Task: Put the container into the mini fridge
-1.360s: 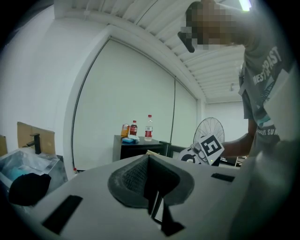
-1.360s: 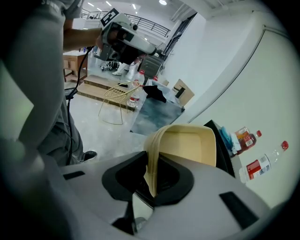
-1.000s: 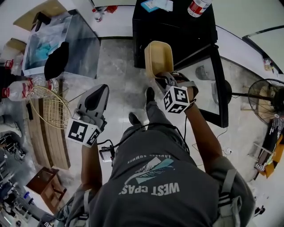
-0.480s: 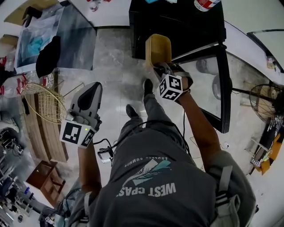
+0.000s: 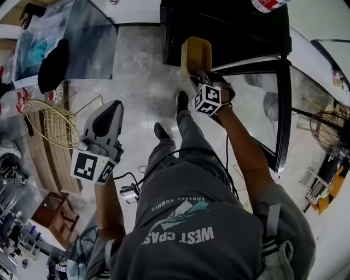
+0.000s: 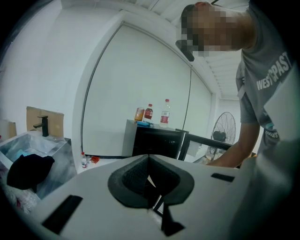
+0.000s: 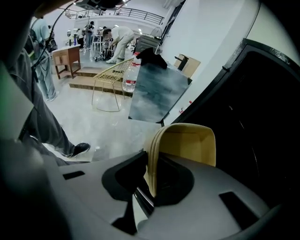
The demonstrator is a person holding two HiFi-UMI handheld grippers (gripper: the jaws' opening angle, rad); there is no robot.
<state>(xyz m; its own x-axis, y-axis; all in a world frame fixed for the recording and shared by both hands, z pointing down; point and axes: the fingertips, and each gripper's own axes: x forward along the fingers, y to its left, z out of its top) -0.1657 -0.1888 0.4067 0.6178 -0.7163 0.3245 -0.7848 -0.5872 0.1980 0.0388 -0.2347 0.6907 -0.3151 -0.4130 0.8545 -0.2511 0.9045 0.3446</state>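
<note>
The pale marbled floor (image 5: 136, 82) is carrying a black mini fridge (image 5: 229, 27) with its door (image 5: 283, 109) standing open, a grey cabinet (image 5: 93, 38) beside it, a wire basket (image 5: 52, 123) by a low wooden platform (image 5: 49, 164), a fan (image 5: 331, 131) and the person's shoes (image 5: 182, 101).

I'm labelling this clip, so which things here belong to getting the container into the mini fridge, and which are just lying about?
In the job:
container, clamped in the right gripper
mini fridge
its open door

Lying about:
wire basket
black cloth
bottle on the fridge top
fan
left gripper, shut and empty
</note>
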